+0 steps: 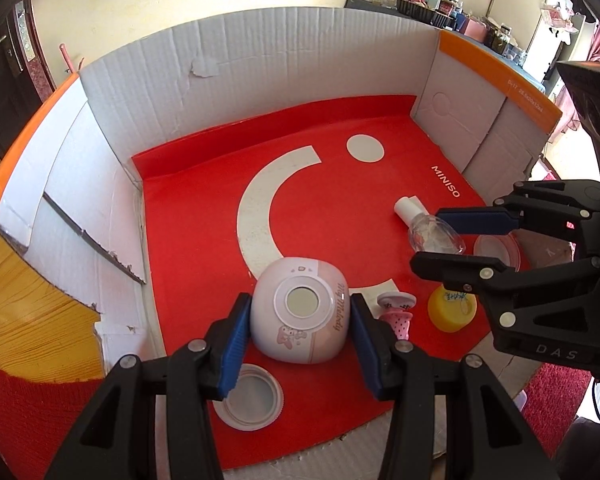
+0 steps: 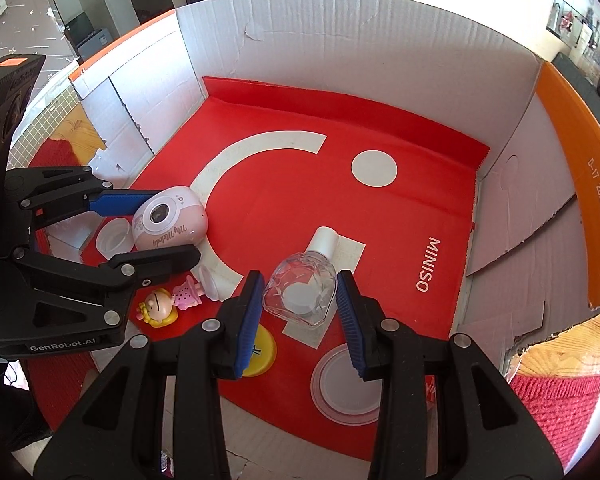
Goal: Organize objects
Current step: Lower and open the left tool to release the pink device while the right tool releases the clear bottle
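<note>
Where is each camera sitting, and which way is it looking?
Left wrist: rides the left gripper, looking along its blue fingers at the pink My Melody camera between them; the right gripper shows at right.
Right wrist: rides the right gripper, looking down at the clear bottle between its fingers; the left gripper shows at left.
Shared: the red MINISO mat, pink camera, bottle, both grippers.
</note>
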Demonstrator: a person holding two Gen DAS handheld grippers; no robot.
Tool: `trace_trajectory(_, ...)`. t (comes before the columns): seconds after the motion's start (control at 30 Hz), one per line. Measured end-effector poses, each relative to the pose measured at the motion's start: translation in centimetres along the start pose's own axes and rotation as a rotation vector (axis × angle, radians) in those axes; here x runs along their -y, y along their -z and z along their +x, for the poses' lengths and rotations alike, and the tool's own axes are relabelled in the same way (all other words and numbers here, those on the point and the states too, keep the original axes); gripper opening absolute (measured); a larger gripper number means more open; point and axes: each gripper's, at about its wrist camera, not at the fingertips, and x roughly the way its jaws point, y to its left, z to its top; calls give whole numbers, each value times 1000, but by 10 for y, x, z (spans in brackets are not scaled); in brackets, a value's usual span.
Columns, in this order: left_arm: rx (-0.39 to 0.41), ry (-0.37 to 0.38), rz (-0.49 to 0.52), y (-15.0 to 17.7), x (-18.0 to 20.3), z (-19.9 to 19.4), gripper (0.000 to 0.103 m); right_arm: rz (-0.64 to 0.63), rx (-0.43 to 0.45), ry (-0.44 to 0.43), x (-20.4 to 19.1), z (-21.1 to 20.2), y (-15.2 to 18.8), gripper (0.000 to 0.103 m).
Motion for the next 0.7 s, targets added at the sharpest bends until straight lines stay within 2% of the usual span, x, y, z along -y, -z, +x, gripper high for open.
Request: trace_trajectory(0.7, 2, 4, -5, -1, 2, 2, 53, -14, -4, -1, 3, 0, 2, 39)
